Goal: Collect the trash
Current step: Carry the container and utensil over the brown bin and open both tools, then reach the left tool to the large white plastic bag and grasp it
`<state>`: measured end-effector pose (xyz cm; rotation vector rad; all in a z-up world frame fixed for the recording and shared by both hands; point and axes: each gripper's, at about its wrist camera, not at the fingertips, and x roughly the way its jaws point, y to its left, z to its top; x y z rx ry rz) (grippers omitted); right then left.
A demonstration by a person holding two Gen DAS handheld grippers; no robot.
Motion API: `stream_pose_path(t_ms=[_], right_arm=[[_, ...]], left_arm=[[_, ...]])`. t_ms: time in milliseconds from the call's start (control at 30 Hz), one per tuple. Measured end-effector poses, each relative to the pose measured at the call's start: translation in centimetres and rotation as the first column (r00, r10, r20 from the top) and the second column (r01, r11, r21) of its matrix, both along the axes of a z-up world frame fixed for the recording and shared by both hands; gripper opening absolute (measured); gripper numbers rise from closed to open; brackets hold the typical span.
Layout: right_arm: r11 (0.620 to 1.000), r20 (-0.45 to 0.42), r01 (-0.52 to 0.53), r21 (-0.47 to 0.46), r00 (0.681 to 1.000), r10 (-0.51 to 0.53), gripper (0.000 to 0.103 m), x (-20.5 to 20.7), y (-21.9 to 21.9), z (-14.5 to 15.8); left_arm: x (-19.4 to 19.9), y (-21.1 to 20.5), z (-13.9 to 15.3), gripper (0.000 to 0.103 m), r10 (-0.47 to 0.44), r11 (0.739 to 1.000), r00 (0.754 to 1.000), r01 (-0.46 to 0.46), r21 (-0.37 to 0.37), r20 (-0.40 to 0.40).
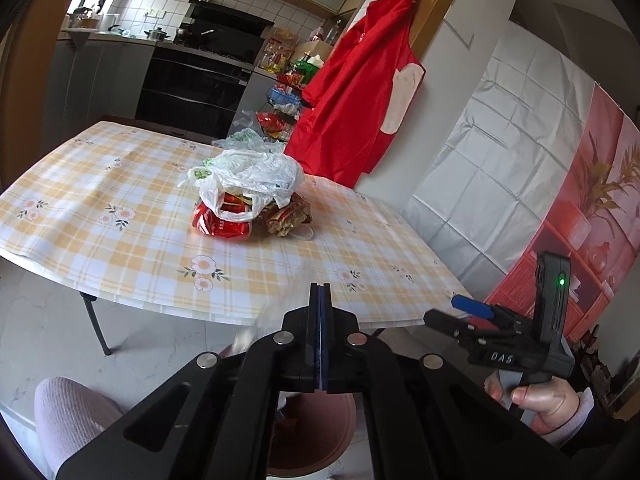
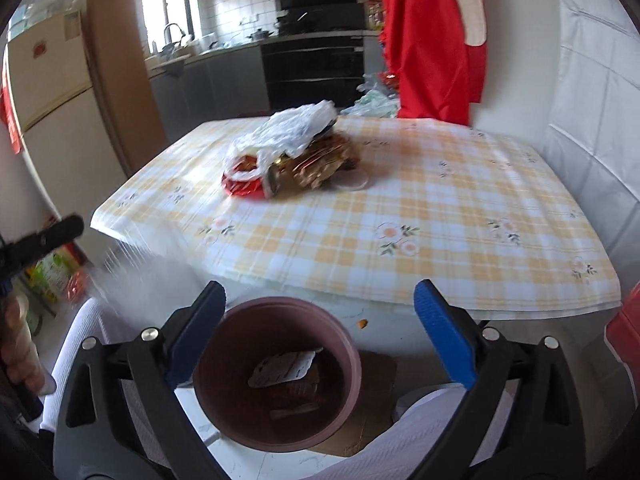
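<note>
My right hand-held gripper (image 2: 316, 332) hangs wide open over the round brown plastic bin (image 2: 276, 372) on the floor, nothing between the blue pads (image 2: 444, 340). My left hand-held gripper (image 1: 321, 336) has its jaws pressed together, seemingly on nothing, low at the near edge of the surface (image 1: 120, 208), which wears a yellow checked, flower-print cloth.

Trash left: a heap at 12 o'clock from the right gripper, mid-surface. It's a crumpled white plastic bag (image 2: 296, 128) draped over a shiny red foil wrapper (image 2: 244, 188) and a gold-brown crinkled wrapper bundle (image 2: 316, 168), all touching. A thin clear ring or film lies beside it at the heap's 3 o'clock; too blurry to name.

Bin contents: a pale flat wrapper (image 2: 284, 368) on top of darker brown pieces; well short of full.

Step in hand, my guess: go back for the next piece. To do it well, I'd reach out to 12 o'clock, pinch one wrapper edge sticking out low rather than the slippery bag top, lift clear before swinging back, and release only when squarely over the bin mouth. The bag could drag the other wrappers along.
</note>
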<state>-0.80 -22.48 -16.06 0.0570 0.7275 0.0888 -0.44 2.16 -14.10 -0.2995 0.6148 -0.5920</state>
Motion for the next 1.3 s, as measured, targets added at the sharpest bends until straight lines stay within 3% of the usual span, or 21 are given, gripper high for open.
stream_pose_path(t_ms=[67, 167, 333, 433, 500, 700, 1033, 1133, 1267, 1300], right_arm=[[1.0, 0.01, 0.012, 0.006, 1.0, -0.013, 0.094, -0.1, -0.5, 0.3], [1.0, 0.017, 0.017, 0.011, 1.0, -0.017, 0.094, -0.1, -0.7, 0.5], [1.0, 0.005, 0.028, 0.009, 1.0, -0.028, 0.094, 0.3, -1.1, 0.1], [0.999, 0.004, 0.036, 0.008, 0.999, -0.036, 0.094, 0.3, -1.2, 0.0], [0.999, 0.005, 0.041, 0.005, 0.999, -0.041, 0.094, 0.3, -1.3, 0.1], [0.999, 0.002, 0.046, -0.001, 0.999, -0.046, 0.094, 0.9, -1.5, -0.1], [0.998, -0.051, 0.057, 0.013, 0.997, -0.056, 0.094, 3.5, -2.3, -2.2], [0.998, -0.066, 0.063, 0.024, 0.996, -0.061, 0.095, 4.3, -2.7, -2.8], [0.998, -0.084, 0.061, 0.013, 0.995, -0.06, 0.097, 5.6, -3.1, -3.7], [0.998, -0.085, 0.062, 0.004, 0.995, -0.061, 0.097, 5.9, -3.2, -3.8]], left_arm=[[0.3, -1.1, -0.6, 0.0, -0.044, 0.999, 0.999, 0.044, 0.001, -0.027], [0.7, -1.4, -0.8, 0.0, -0.035, 0.999, 0.999, 0.035, -0.01, -0.033], [1.2, -0.3, -0.4, 0.0, 0.022, 1.0, 1.0, -0.022, 0.005, -0.02], [1.6, 0.4, -0.4, 0.006, 0.067, 0.997, 0.998, -0.067, 0.037, -0.014], [1.7, 0.7, -0.4, 0.018, 0.084, 0.995, 0.996, -0.084, 0.06, -0.007], [2.5, 1.3, 0.0, 0.038, 0.125, 0.982, 0.991, -0.129, 0.134, 0.037], [6.0, 1.2, -1.0, 0.054, 0.138, 0.964, 0.99, -0.141, 0.227, 0.032], [6.8, 0.7, -1.4, 0.063, 0.133, 0.958, 0.991, -0.137, 0.251, 0.034], [8.2, -0.1, -1.8, 0.089, 0.129, 0.95, 0.991, -0.131, 0.284, 0.027], [8.5, -0.3, -1.8, 0.092, 0.127, 0.949, 0.992, -0.129, 0.287, 0.028]])
